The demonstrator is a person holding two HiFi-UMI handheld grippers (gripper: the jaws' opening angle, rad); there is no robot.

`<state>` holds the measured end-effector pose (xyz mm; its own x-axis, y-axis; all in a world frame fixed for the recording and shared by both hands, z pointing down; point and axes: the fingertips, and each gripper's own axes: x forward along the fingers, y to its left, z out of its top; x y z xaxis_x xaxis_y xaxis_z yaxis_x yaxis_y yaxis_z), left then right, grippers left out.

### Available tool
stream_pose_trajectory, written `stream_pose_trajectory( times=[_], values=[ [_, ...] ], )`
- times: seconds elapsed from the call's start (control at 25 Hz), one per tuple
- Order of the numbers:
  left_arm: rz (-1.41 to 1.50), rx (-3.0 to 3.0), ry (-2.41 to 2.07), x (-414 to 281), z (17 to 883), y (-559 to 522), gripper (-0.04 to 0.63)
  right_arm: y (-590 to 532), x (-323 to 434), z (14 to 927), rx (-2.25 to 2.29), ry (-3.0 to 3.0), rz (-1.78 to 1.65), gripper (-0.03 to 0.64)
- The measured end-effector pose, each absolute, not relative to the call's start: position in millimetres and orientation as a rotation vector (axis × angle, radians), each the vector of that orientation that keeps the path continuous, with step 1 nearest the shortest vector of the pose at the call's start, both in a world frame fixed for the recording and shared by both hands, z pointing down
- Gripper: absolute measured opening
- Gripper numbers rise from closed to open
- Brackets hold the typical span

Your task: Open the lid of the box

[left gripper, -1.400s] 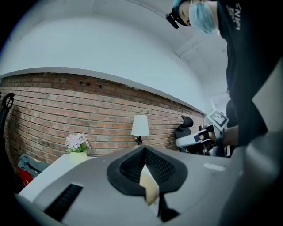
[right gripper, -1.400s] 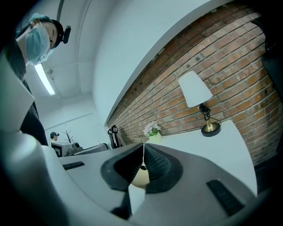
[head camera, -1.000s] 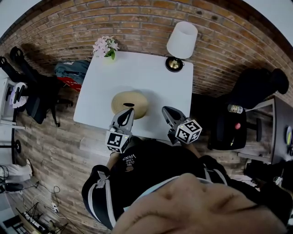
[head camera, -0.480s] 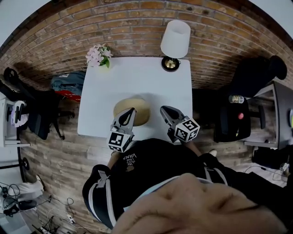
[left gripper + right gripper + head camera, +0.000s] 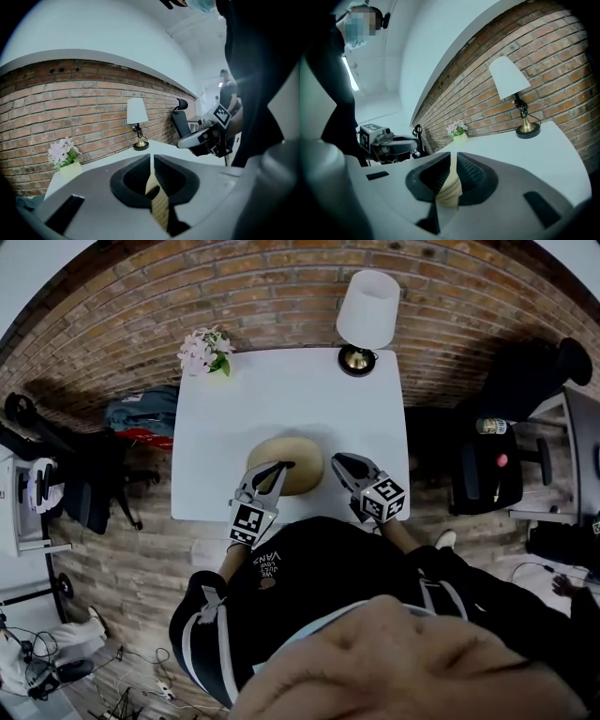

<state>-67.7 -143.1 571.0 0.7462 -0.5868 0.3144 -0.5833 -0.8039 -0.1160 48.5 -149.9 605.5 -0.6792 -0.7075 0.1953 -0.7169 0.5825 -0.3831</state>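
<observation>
A white table point(image 5: 291, 399) stands on a plank floor with its far edge against a brick wall point(image 5: 281, 287). Nearest the camera is the person's dark top, and out from it reach the two grippers, each carrying a marker cube. The left gripper point(image 5: 283, 466) points over the front edge of the table, its tip lying across the near left part of the round woven box point(image 5: 298, 457); whether it touches the lid cannot be told. In the left gripper view its jaws are clenched to a thin slit with nothing between them, and the woven box point(image 5: 160, 206) shows low through that slit. The right gripper point(image 5: 337, 459) sits just beside the box's right side, jaws likewise pressed together and empty, the woven surface point(image 5: 450, 190) visible just beyond them. The box rests near the middle of the table's front edge, lid on. At the far right corner stands a lamp point(image 5: 366, 320) with a white shade; at the far left corner, a small pot of pale flowers point(image 5: 204, 351).
</observation>
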Motion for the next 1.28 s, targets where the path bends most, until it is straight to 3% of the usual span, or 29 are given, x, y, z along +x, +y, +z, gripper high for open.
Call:
stream_pose_trajectory(
  times=[0.04, 0.12, 0.2, 0.4, 0.88, 1.28],
  values=[
    [-0.567, -2.929, 0.945, -67, 576, -141, 0.012, -149, 45, 612, 1.238, -2.762, 0.689, 0.028],
    [-0.616, -2.934, 0.869, -65, 585, -136, 0.014, -147, 40, 625, 1.216, -2.727, 0.698, 0.168],
    [-0.649, -2.937, 0.796, -62, 591, -134, 0.045, -144, 35, 636, 1.183, -2.696, 0.696, 0.184],
    [-0.710, -2.979, 0.635, -52, 604, -127, 0.196, -133, 29, 655, 1.074, -2.664, 0.700, 0.248],
    [-1.114, -2.823, 0.261, -56, 657, -114, 0.349, -115, 16, 695, 0.843, -2.537, 0.502, 0.311],
    [-1.303, -2.712, 0.107, -53, 672, -108, 0.362, -110, 11, 700, 0.764, -2.561, 0.504, 0.316]
  ],
)
